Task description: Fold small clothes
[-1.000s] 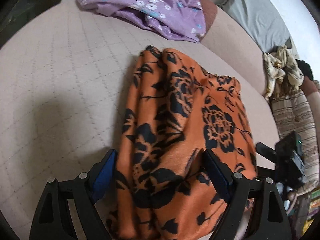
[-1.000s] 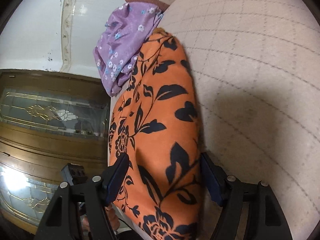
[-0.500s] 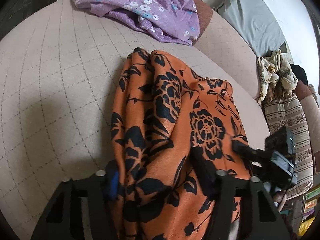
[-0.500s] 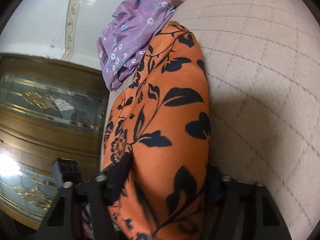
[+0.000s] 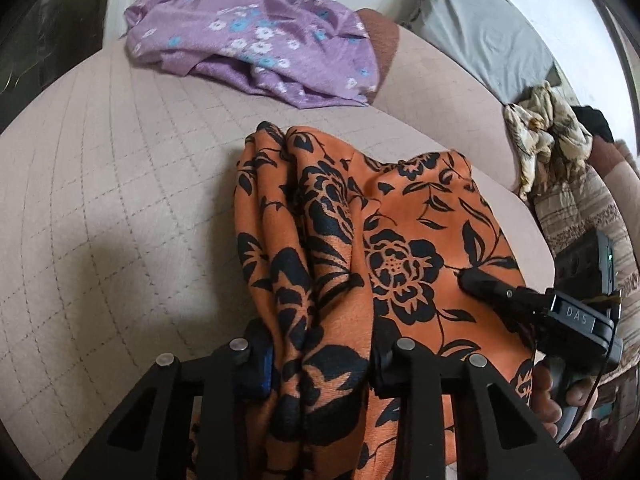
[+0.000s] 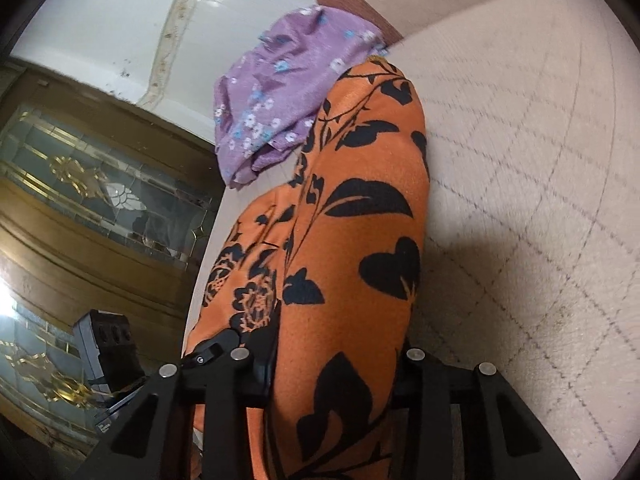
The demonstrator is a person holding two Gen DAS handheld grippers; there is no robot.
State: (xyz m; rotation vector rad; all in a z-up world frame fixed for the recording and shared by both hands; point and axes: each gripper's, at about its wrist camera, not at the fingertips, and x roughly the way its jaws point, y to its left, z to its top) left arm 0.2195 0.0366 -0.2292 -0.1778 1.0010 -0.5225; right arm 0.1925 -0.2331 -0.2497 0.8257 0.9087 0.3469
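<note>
An orange garment with black flowers [image 5: 400, 240] lies bunched on the quilted beige cushion [image 5: 100, 200]. My left gripper [image 5: 320, 356] is closing on its near edge; a thick fold is squeezed between the pads. In the right wrist view the same orange garment [image 6: 360, 200] runs away from me, and my right gripper [image 6: 336, 364] is closing on its other near end, cloth packed between the jaws. The right gripper's finger [image 5: 480, 284] shows at the right of the left wrist view, pressed against the cloth.
A purple flowered garment [image 5: 260, 44] lies crumpled at the cushion's far end. A grey pillow [image 5: 480, 32], a cream patterned cloth [image 5: 540, 132] and a striped fabric [image 5: 580, 216] sit to the right. A wooden cabinet with glass panels [image 6: 80, 184] stands beyond the cushion's edge.
Both grippers' jaws have narrowed from wide apart onto the orange garment's near edge, gathering it into folds. Both have lifted slightly and the cloth's near end has risen with them.
</note>
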